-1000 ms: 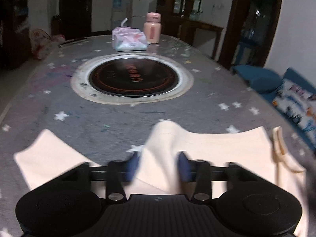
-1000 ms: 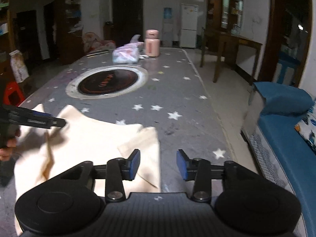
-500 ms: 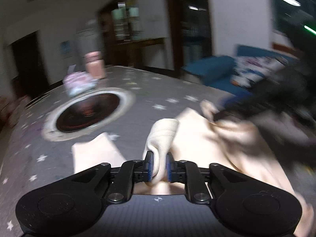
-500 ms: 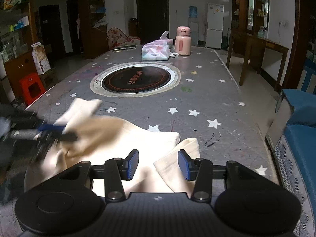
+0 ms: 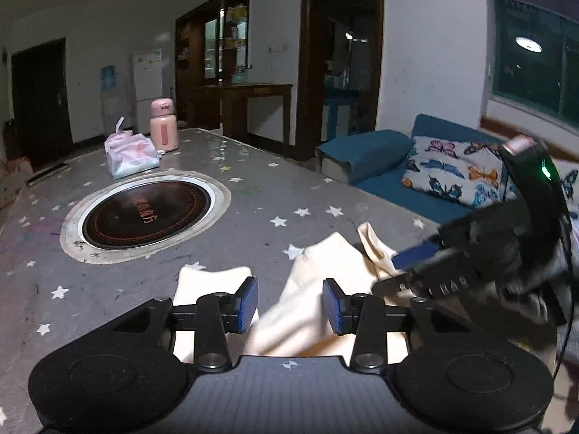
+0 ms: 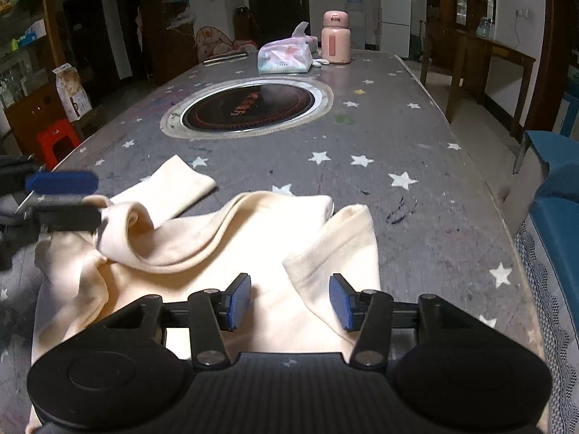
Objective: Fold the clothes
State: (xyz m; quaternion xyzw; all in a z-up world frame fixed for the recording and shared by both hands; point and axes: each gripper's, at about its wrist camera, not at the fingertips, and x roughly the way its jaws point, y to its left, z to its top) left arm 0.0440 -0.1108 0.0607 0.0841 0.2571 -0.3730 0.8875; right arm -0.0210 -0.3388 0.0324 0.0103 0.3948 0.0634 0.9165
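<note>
The cream garment (image 6: 231,253) lies rumpled at the near end of the star-patterned table (image 6: 416,137), one sleeve stretched toward the round inset cooktop (image 6: 249,106). The left gripper (image 5: 290,305) has its jaws spread wide with a fold of cloth lying loosely between them, gripped by neither pad. The right gripper (image 6: 289,302) hovers wide open over the other sleeve, holding nothing. Beyond the cooktop stand a tissue pack (image 6: 286,58) and a pink flask (image 6: 336,38); a blue sofa (image 5: 394,166) flanks the table.

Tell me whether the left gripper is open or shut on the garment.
Open. The left gripper has its blue pads spread apart, with the cream garment lying loose between them, touching neither pad.
</note>
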